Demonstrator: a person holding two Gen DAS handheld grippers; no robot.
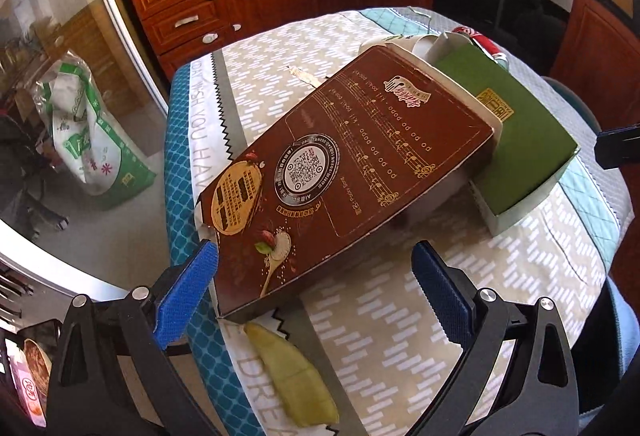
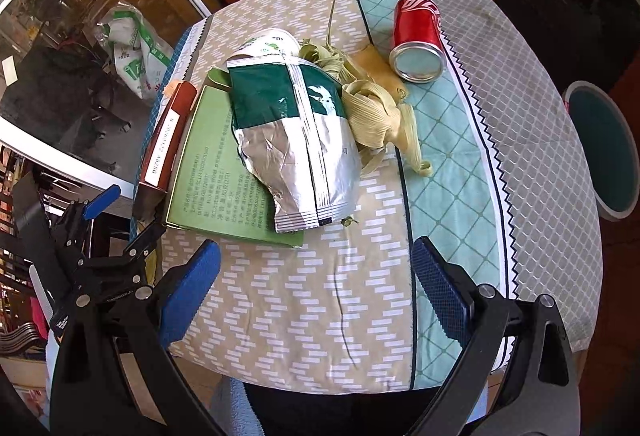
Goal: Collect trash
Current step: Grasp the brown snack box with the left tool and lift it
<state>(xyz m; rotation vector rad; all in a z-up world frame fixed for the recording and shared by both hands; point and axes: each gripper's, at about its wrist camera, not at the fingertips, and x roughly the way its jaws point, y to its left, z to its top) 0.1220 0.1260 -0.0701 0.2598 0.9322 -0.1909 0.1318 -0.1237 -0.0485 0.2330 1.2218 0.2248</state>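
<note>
Blue-padded fingers of the left gripper stand wide apart with nothing between them, hanging low over the near corner of the brown box. The left pad sits just beside that box's near left corner, whether touching or not I cannot tell; the right pad is apart from it, over bare tablecloth. The brown box lies tilted, its far end propped on the green box, which lies flat further right. Just below the brown box's near edge, between the two fingers, a pale yellow-green husk piece lies on the cloth. Behind the green box a red can shows only in part.

The right gripper is likewise spread wide and empty, above the patterned cloth at the table's near edge. Straight ahead of it lies the green box, with a crumpled silver-and-green foil pouch on top, overhanging the box's near edge. The brown box lies against the green box's left side. Right of the pouch is a heap of pale corn husks, and beyond them the red can lies on its side, base toward the camera. A round teal bin stands on the floor past the table's right edge, and the left gripper is visible at the left.
</note>
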